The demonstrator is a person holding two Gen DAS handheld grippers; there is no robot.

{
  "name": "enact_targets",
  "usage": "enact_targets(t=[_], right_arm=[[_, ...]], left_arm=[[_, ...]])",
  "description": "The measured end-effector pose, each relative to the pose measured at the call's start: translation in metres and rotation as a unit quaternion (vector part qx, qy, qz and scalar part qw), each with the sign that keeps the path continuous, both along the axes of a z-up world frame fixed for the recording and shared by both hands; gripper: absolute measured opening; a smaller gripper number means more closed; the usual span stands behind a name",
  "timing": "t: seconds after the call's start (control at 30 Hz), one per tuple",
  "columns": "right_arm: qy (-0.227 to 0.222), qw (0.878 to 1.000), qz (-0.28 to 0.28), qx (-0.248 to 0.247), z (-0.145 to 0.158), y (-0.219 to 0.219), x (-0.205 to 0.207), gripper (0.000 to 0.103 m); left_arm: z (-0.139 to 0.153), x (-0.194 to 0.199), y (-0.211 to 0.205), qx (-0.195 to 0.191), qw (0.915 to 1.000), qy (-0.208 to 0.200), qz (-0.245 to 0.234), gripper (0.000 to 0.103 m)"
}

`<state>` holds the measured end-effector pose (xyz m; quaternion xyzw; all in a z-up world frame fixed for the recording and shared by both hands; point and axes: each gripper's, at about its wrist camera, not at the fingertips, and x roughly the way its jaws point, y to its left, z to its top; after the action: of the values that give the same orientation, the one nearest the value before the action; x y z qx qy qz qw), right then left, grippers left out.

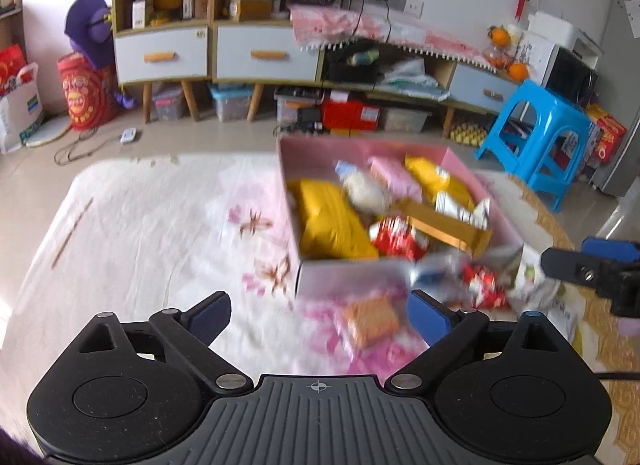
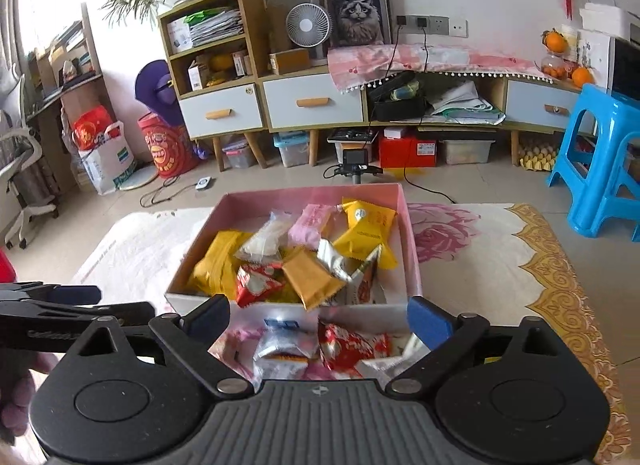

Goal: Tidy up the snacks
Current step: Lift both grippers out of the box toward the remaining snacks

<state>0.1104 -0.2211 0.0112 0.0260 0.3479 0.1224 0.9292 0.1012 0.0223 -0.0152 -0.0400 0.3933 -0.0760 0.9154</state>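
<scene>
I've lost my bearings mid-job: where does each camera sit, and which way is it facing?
Left wrist: on the left gripper, angled down at the flowered tablecloth; own open fingers show, the right gripper at right.
Right wrist: on the right gripper, facing the pink cardboard box squarely; the left gripper and a hand show at left.
Both share the box and loose packets before it.
</scene>
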Motion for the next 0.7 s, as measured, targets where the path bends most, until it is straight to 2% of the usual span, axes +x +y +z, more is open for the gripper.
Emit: enact_targets(t=[0.27, 0.47, 0.7], right_arm=[[0.015, 0.998, 0.032, -0.056, -0.018, -0.006, -0.016, 0.09], [0.031, 0.993, 0.06, -0.098, -0.038, -0.009, -0.028, 0.091], [0.052, 0.992, 0.059, -0.101, -0.054, -0.02, -0.033, 0.091]], left_arm=[[-0.023, -0.015, 0.004, 0.032, 0.9992, 0.021, -0.01, 0.097], [-0.037, -0.019, 0.002, 0.031, 0.9983, 0.042, -0.024, 0.097], [-0.051, -0.028, -0.023, 0.023, 0.9968, 0.051, -0.056, 0.097]])
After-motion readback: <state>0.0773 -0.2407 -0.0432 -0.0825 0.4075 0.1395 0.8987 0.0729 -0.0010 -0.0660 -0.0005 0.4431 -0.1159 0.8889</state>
